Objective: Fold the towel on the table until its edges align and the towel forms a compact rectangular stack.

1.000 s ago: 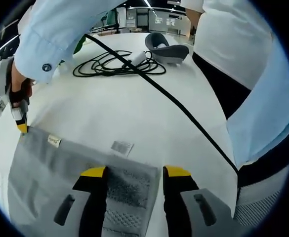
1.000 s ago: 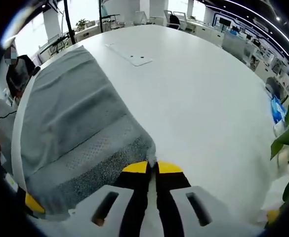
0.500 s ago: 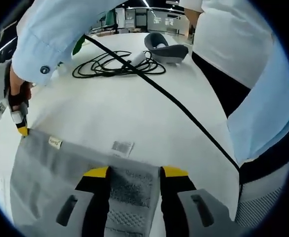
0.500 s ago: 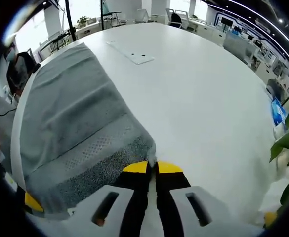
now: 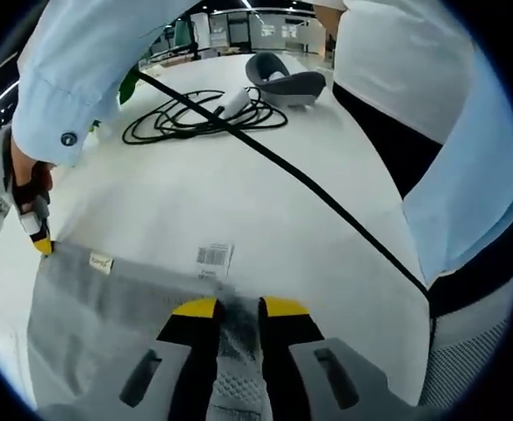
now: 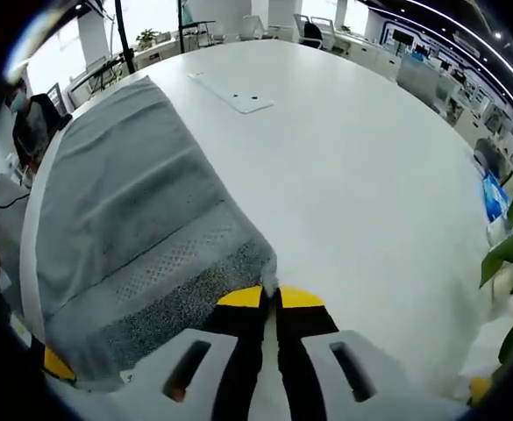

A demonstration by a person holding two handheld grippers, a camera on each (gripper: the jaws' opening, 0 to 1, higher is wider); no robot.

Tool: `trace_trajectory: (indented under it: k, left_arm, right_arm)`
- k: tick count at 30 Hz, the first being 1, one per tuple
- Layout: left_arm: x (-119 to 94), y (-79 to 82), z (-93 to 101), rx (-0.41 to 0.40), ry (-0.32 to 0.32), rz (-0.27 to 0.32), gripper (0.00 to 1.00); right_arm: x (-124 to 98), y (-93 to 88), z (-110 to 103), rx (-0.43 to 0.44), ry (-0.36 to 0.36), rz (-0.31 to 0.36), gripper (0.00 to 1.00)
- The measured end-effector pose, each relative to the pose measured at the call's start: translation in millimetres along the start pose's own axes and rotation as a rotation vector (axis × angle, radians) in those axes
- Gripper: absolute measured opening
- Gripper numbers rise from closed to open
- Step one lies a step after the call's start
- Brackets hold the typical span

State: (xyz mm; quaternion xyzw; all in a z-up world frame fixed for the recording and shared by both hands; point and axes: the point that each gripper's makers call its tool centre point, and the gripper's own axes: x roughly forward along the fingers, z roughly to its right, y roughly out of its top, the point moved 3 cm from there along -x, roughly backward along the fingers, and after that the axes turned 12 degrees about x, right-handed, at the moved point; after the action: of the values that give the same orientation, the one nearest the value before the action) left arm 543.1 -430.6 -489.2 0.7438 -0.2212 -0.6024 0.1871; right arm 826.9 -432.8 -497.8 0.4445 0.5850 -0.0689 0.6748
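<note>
Between both hand-held gripper [image 5: 231, 307] jaws sits the grey towel's [image 5: 89, 307] corner.

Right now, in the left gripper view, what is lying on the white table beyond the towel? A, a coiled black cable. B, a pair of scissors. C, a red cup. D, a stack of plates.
A: a coiled black cable lies on the white table past the grey towel, beside a grey headset-like object.
</note>
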Motion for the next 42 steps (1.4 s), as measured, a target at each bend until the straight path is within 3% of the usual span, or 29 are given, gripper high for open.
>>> trace_trajectory:
  k: [30,42]
  left_arm:
    - [-8,7.6,-5.9,-0.016,0.019,0.027,0.07]
    - [-14,17.0,-4.4,-0.022,0.029,0.052,0.07]
  right_arm:
    - [-3,-0.9,0,-0.010,-0.018,-0.034,0.01]
    - [-16,-3.8,7,0.002,-0.039,-0.045,0.01]
